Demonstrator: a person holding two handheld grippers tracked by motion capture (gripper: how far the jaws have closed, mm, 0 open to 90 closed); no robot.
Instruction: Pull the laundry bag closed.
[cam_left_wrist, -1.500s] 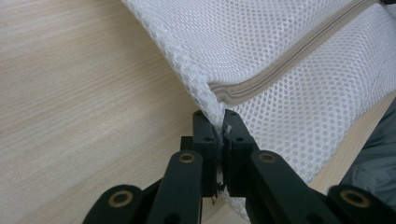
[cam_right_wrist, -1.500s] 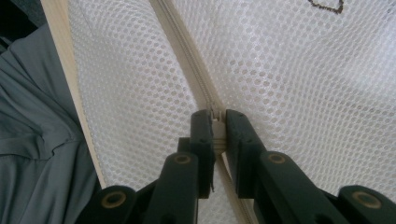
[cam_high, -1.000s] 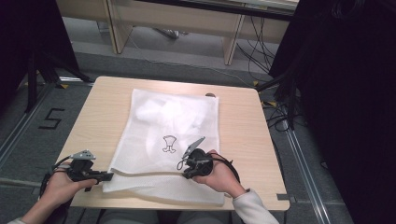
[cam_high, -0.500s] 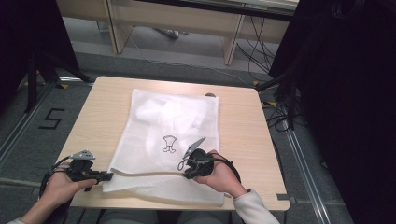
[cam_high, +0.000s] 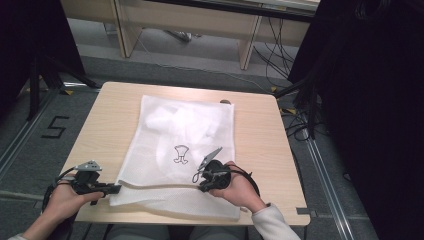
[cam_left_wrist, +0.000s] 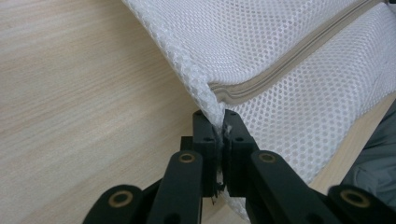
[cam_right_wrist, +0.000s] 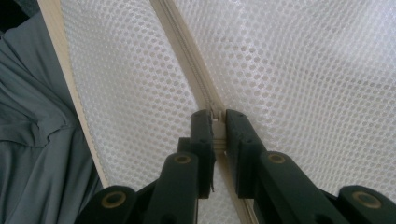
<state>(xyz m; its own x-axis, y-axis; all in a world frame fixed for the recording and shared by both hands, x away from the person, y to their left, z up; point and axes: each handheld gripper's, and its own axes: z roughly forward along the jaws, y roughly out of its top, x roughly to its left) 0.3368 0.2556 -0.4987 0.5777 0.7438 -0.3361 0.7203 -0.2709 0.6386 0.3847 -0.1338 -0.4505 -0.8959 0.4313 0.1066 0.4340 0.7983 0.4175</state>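
Observation:
A white mesh laundry bag (cam_high: 185, 135) with a small black drawing on it lies flat on the wooden table (cam_high: 260, 130). A beige zipper (cam_high: 160, 186) runs along its near end. My left gripper (cam_high: 116, 188) is at the bag's near left corner, shut on the mesh edge (cam_left_wrist: 205, 93) beside the zipper's end (cam_left_wrist: 261, 86). My right gripper (cam_high: 200, 185) rests on the bag farther right along the zipper. In the right gripper view, my right gripper (cam_right_wrist: 216, 116) is shut on the zipper pull, with the zipper (cam_right_wrist: 180, 46) running away from it.
Pale desk legs (cam_high: 247, 45) and cables (cam_high: 280, 55) stand on the floor beyond the table. A black curtain (cam_high: 370, 100) hangs at the right. A "5" (cam_high: 54, 127) is marked on the floor at left. The person's grey clothing (cam_right_wrist: 28, 140) lies past the table's near edge (cam_right_wrist: 70, 84).

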